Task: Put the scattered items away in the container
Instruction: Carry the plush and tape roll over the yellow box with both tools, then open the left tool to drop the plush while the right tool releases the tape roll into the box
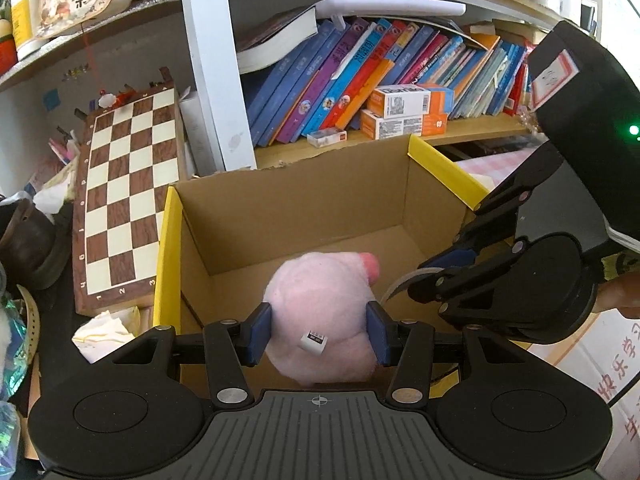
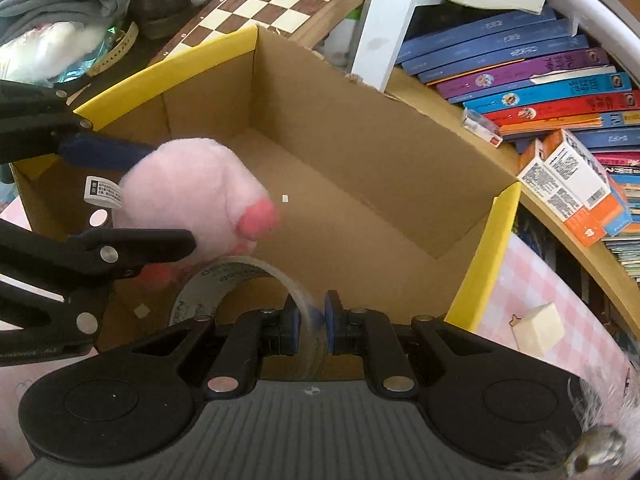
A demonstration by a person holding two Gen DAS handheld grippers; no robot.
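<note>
My left gripper (image 1: 319, 332) is shut on a pink plush toy (image 1: 320, 312) with a white tag and holds it over the open cardboard box (image 1: 288, 208) with yellow-edged flaps. The toy also shows in the right wrist view (image 2: 192, 196), between the left gripper's blue pads (image 2: 100, 152). My right gripper (image 2: 312, 320) is shut on a roll of clear tape (image 2: 240, 280) just above the box's near edge. In the left wrist view the right gripper (image 1: 424, 276) reaches in from the right with the tape's rim (image 1: 394, 286) showing. The box (image 2: 360, 152) floor is bare.
A chessboard (image 1: 124, 196) leans left of the box. A shelf of books (image 1: 360, 76) and small orange-white cartons (image 1: 404, 112) stands behind. A small cream cube (image 2: 540, 328) lies on the pink checked cloth to the right. Clothes and a white plush (image 2: 48, 44) lie at far left.
</note>
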